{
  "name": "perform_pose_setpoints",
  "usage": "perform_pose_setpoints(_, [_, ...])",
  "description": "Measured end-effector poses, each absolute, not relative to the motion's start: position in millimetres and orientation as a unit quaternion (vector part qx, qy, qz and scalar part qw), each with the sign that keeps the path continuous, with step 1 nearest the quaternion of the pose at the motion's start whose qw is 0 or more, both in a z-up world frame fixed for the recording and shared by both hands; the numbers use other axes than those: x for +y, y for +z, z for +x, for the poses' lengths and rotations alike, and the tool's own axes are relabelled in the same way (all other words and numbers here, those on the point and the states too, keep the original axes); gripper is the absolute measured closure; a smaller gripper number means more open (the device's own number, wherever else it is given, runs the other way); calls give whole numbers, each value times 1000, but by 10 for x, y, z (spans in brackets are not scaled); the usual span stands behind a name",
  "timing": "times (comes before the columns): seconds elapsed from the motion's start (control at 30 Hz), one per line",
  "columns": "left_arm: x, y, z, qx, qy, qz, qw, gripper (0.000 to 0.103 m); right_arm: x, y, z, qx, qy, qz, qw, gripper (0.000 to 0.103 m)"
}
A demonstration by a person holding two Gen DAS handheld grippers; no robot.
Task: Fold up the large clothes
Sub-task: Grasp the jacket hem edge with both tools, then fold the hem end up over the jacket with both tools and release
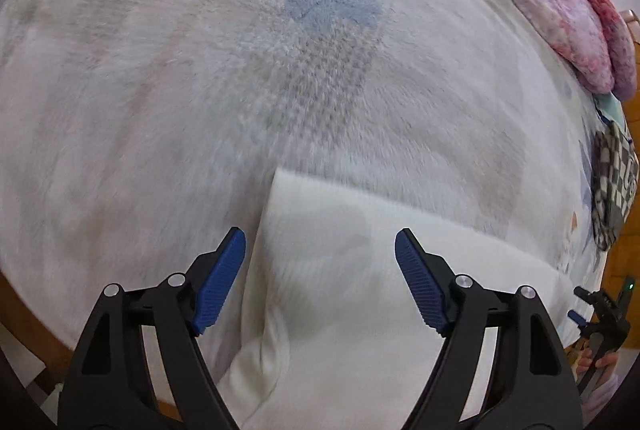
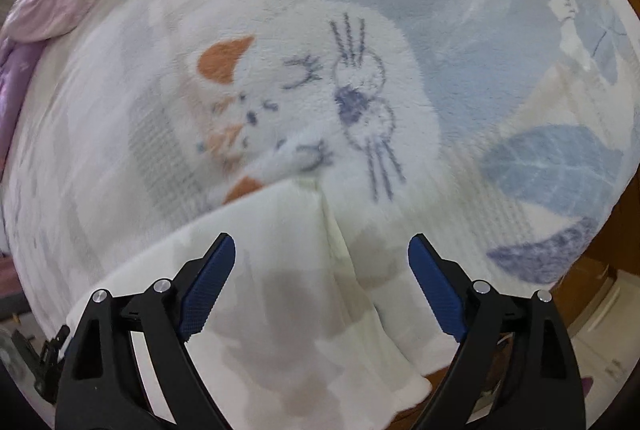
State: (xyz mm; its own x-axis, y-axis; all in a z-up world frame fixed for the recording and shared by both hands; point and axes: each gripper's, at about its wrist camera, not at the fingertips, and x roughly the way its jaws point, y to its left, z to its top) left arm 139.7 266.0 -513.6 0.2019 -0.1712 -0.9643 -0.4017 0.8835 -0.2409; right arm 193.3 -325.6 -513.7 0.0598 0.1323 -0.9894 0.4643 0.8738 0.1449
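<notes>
A home bedroom: a fleece blanket (cat print) covers the bed, a crumpled pink quilt alongside.

a large white garment of soft, plain cloth lies spread flat on the fleecy cat-print blanket, at the blanket's near edge. its far edge runs straight across the blanket, with one squared corner showing. a lengthwise crease runs through it, and its near end hangs rumpled over the blanket's edge.
</notes>
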Motion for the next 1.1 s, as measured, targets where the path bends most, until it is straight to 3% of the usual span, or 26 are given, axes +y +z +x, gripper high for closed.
perform_pose_setpoints(0.07, [2696,-5272,1534,627,87,-228,740,27,-3236,-5278,2012,681,-114,236,684,18])
perform_pose_setpoints(0.1, [2711,-5330,1573,621,86,-232,744,54,-3216,-5365,2060,686,-111,242,677,18])
perform_pose_setpoints(0.13, [2729,-5400,1615,623,106,-221,743,68,-3180,-5486,2091,697,-105,247,665,21])
perform_pose_setpoints(0.17, [2748,-5425,1621,632,121,-213,735,83,-3152,-5572,2097,703,-103,250,658,42])
perform_pose_setpoints(0.2, [2774,-5479,1638,633,121,-224,731,85,-3125,-5642,2089,704,-97,258,655,47])
perform_pose_setpoints(0.27, [2806,-5440,1661,634,121,-231,728,89,-3080,-5654,2097,697,-98,262,660,74])
perform_pose_setpoints(0.3, [2812,-5399,1666,634,120,-231,728,90,-3071,-5611,2090,695,-97,264,662,77])
perform_pose_setpoints(0.37, [2820,-5268,1689,631,117,-227,733,91,-3098,-5496,2049,684,-105,285,663,82])
perform_pose_setpoints(0.67, [2663,-4668,1960,605,91,-171,772,92,-3132,-5022,2282,658,-81,289,690,85])
perform_pose_setpoints(0.93, [2625,-4164,3033,545,56,-141,824,91,-3155,-4676,3263,610,-46,300,732,85])
perform_pose_setpoints(1.0, [2619,-4167,3373,539,70,-118,831,82,-3155,-4660,3649,605,-41,293,739,74])
perform_pose_setpoints(1.03, [2620,-4190,3544,547,111,-78,826,81,-3174,-4671,3814,610,-50,273,742,61])
perform_pose_setpoints(1.07, [2629,-4211,3639,554,141,-54,819,62,-3181,-4645,3926,608,-80,240,752,42])
perform_pose_setpoints(1.1, [2645,-4236,3727,566,159,-40,808,43,-3206,-4561,3970,600,-109,215,762,35])
